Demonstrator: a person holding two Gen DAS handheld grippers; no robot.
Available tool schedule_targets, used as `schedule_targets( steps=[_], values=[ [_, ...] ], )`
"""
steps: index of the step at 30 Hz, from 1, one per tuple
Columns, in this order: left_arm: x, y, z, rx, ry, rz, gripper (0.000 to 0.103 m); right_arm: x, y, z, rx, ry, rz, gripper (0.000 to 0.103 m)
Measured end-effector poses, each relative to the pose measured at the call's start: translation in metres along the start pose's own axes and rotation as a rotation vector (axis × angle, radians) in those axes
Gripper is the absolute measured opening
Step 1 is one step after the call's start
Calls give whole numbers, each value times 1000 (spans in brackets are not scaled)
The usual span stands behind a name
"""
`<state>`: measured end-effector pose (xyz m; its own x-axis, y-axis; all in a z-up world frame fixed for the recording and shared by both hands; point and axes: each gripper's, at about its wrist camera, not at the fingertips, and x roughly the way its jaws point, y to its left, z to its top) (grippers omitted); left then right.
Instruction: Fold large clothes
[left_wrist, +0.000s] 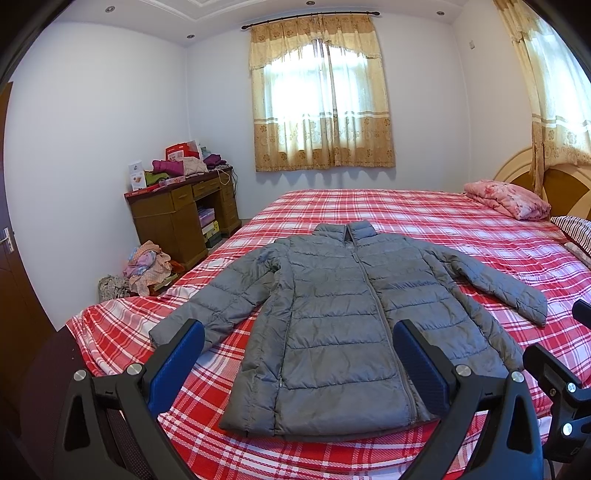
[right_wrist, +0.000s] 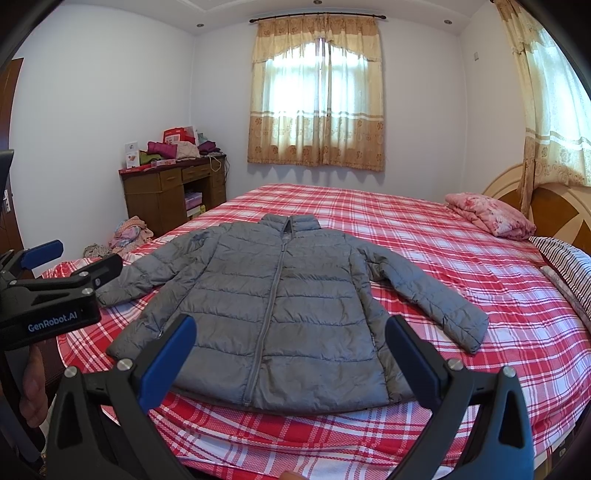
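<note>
Jacket: grey quilted puffer, zipped, laid flat face-up on the bed, collar toward the far wall, hem toward the near edge. Both sleeves spread outward and angled down; no fold made yet. In the right wrist view the jacket lies centred ahead.

Bed: covered in a red-and-white plaid sheet; a folded pink floral quilt rests near the headboard, with a striped pillow at the right edge.

Left claw: released, blue-padded fingers spread wide, held above the jacket's lower half, touching nothing. It also shows at the left edge of the right wrist view, beside the jacket's sleeve, a hand gripping its handle.

Right claw: released, fingers wide apart, poised over the hem, grasping nothing. Part of it shows at the right edge of the left wrist view.

Worktop: brown wooden desk in the far left corner, piled with clothes and boxes. Heap of clothes on the floor beside it.

Window: yellow patterned curtains, drawn, daylight behind
</note>
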<state>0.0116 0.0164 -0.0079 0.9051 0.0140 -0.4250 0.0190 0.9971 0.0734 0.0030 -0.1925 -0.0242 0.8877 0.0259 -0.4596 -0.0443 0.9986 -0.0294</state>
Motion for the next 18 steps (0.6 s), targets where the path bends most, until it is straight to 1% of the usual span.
schedule_targets(
  steps=[12,18],
  values=[
    [1,2,-1,2,5,2,102,4,3,-5,1,13,6,103],
    [4,0,-2,4,11,4,102,9,1,-8,10,33,12,103]
  ],
)
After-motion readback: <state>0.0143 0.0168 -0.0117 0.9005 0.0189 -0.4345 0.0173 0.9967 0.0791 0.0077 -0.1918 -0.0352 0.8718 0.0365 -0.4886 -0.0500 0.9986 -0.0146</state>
